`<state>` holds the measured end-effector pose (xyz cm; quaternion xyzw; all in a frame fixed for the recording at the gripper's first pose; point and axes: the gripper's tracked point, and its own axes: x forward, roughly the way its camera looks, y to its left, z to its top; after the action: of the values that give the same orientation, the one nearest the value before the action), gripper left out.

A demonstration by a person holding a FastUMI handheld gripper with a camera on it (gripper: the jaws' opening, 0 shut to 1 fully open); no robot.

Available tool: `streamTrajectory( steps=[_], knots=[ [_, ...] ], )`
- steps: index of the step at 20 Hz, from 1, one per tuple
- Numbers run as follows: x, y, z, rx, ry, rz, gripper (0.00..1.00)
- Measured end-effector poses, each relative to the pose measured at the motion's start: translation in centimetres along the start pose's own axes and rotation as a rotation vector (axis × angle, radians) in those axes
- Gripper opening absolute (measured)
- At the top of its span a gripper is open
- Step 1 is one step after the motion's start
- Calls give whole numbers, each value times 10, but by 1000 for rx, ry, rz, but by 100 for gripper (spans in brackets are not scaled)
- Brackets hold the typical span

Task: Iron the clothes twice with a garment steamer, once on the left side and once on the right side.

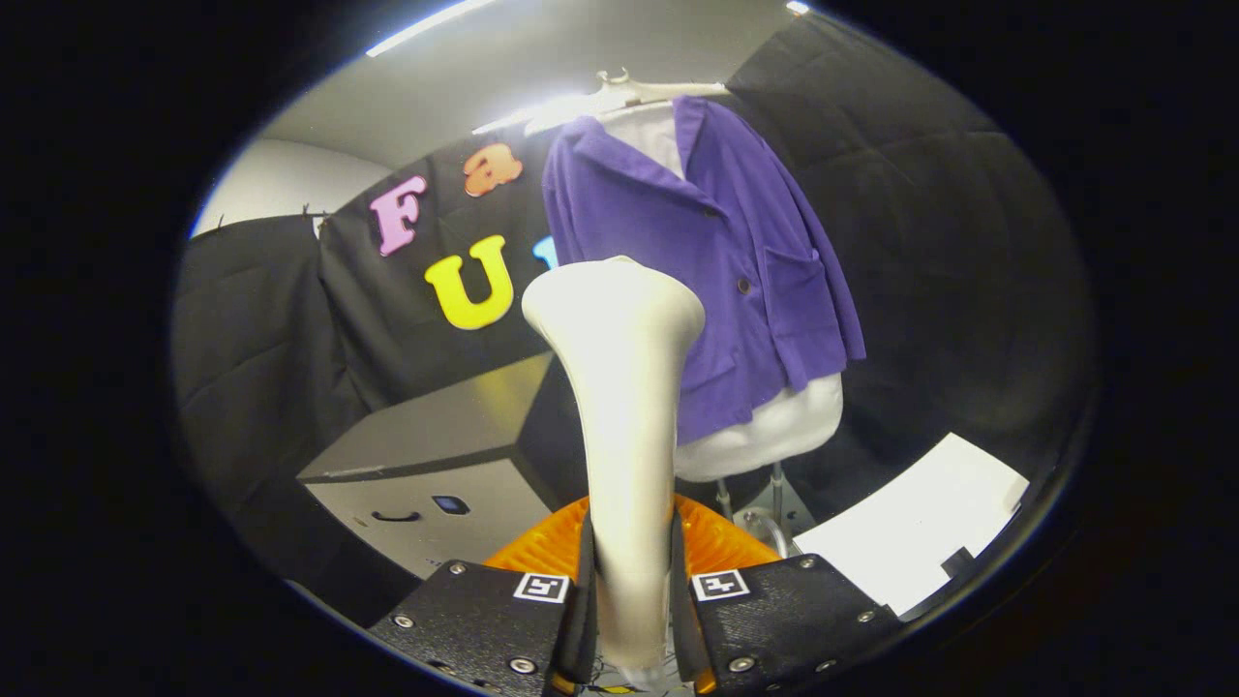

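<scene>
The gripper (631, 590) is clamped on the handle of the cream garment steamer (624, 387), which rises upright between its fingers. Beyond the steamer head, well apart, a purple jacket (726, 261) hangs on a white mannequin (774, 431).

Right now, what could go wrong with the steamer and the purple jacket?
The hand-held gripper is shut on the steamer low on its handle, so the wide head could wobble or slip. The purple jacket hangs loosely on a form, so a push might swing it or miss one side.
</scene>
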<state>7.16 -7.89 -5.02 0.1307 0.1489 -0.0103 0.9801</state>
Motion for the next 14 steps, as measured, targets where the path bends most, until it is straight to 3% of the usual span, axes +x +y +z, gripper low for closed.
streamTrajectory(
  steps=[9,14],
  knots=[
    [-74,46,7,-66,-158,62,32],
    [-80,50,0,-81,-185,56,32]
  ],
)
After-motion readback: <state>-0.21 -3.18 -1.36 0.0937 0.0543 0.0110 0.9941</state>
